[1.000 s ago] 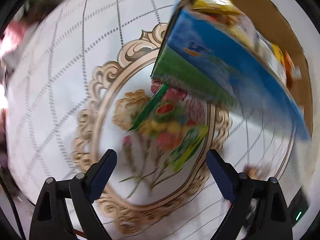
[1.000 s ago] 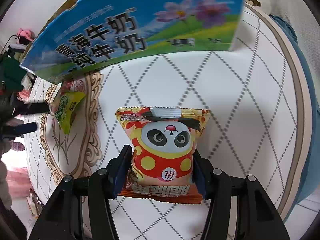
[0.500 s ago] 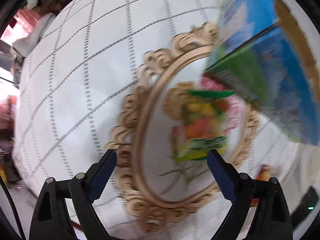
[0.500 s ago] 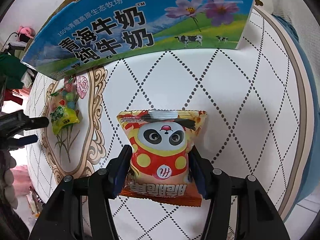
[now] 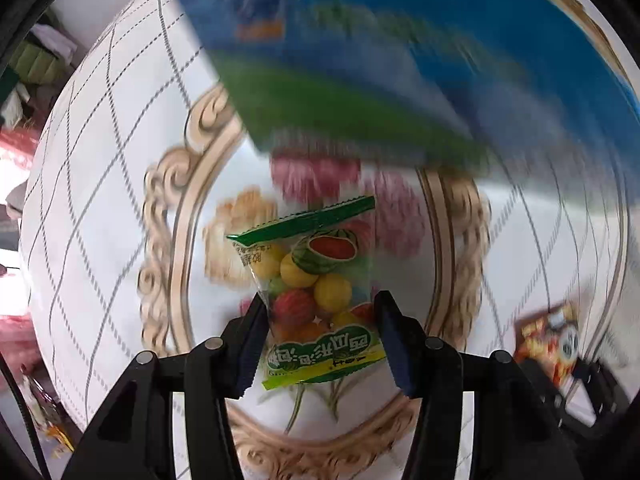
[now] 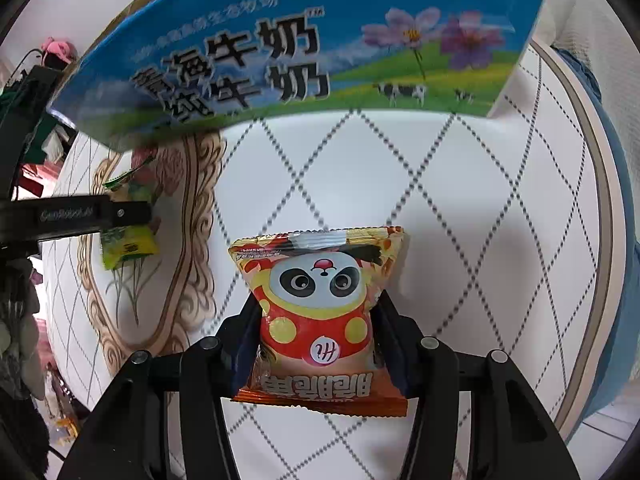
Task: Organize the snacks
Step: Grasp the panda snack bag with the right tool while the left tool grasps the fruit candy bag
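Green-sealed candy bag (image 5: 320,296): clear packet of fruit-coloured balls with a watermelon print; it stands between the fingers of the left gripper (image 5: 322,344), long axis running away from the camera, green top seal at the far end, yellow-green label at the near end; it sits over the floral medallion (image 5: 168,248) of the tablecloth (image 5: 92,184); whether it is lifted off the cloth cannot be told.
Left gripper: fingers drawn in against both sides of the candy bag near its lower half, pinching it.
Panda snack bag (image 6: 320,320): orange and red packet, panda face upright, near seal toward the camera; held between the fingers of the right gripper (image 6: 318,346), which press its sides inward; it hangs over the white diamond-quilted part of the cloth, right of the medallion.
Milk carton box (image 6: 304,52): blue and green printed cardboard box, open at the top, on the far side of both bags; blurred in the left view.
Governing relation: the box lies straight ahead of each gripper, beyond the far end of each bag; judged from the left view, the candy bag's top seal is near the box's lower wall, so the left hand seems the nearer.
Probable next step: raising a bag above the box rim and letting go inside; the rim is the likely snag.
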Motion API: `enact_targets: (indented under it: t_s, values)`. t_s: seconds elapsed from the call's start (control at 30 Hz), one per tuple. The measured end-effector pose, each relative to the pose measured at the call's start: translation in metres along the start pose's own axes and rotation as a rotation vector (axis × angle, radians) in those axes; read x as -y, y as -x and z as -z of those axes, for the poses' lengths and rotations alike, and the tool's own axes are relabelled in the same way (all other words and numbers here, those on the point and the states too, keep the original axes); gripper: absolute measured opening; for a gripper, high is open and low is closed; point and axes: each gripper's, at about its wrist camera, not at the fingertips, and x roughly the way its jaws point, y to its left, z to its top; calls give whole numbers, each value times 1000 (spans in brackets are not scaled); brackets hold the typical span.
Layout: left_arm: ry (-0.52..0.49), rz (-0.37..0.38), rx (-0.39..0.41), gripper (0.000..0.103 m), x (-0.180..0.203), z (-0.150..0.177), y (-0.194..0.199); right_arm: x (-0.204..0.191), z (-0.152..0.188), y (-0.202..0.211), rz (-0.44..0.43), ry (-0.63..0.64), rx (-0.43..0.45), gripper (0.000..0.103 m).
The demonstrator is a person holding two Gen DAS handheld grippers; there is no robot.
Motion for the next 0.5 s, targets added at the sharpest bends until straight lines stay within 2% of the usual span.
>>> enact_targets:
  t_s: [0.17, 0.23, 0.37, 0.5]
  values:
    - [-22, 62, -95, 50, -1, 61, -5, -4, 27, -2, -28, 15, -88, 56]
    - [-29, 75, -130, 50, 5, 76, -16, -7, 34, -4, -27, 27, -110, 56]
    - [-42, 37, -152, 51, 12, 63, -42, -9, 36, -14, -16, 33, -129, 56]
    - [-37, 29, -153, 53, 24, 60, -47, -12, 34, -22, -5, 40, -128, 58]
